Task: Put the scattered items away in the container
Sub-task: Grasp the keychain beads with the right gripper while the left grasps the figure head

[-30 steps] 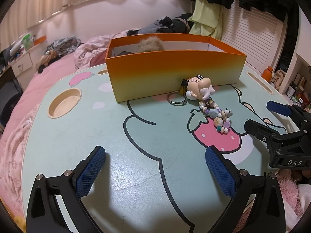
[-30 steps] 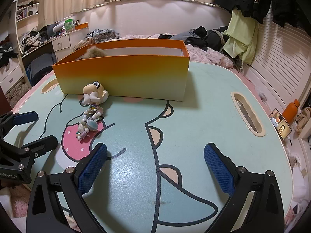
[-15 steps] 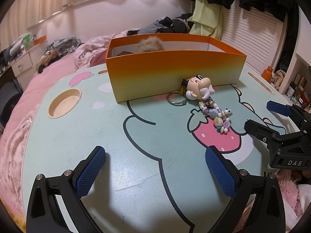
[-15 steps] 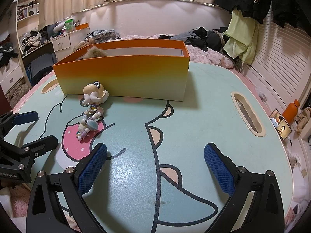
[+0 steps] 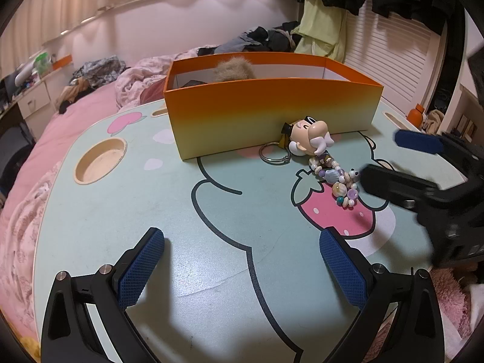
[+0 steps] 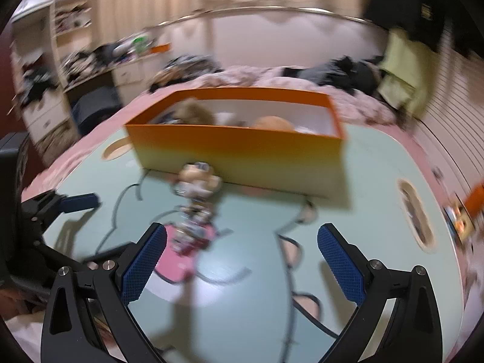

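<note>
Cartoon-printed table (image 5: 127,205) fills the left wrist view, and the orange box (image 5: 272,121) standing on it serves as the landmark. Left of the box, a round cup recess (image 5: 99,163) is sunk into the tabletop. Nearer the camera than the box, the left gripper (image 5: 242,260) hovers above the table with its blue-padded fingers (image 5: 140,267) spread wide apart and nothing between them. Inside the box, a tuft of brown fur (image 5: 233,71) rises above the rim near the left end. Against the box's near wall, toward its right end, lies a keychain figure (image 5: 311,139) with a big-nosed, white-moustached head, its metal ring (image 5: 273,155) flat on the table just to the left. A string of beads and shells (image 5: 338,181) trails from the figure away from the box, over a printed pink strawberry (image 5: 338,211). Right of the beads, the right gripper (image 5: 408,160) reaches in, motion-blurred, its lower finger just beside the beads; contact cannot be told.

The right wrist view is heavily blurred. The left gripper (image 6: 75,220) shows at the left edge. The right gripper (image 6: 242,260) has its fingers (image 6: 143,264) wide apart and empty, with the keychain figure (image 6: 196,180) against the near wall of the box (image 6: 242,157), and the beads (image 6: 193,224) running from it toward the left finger
</note>
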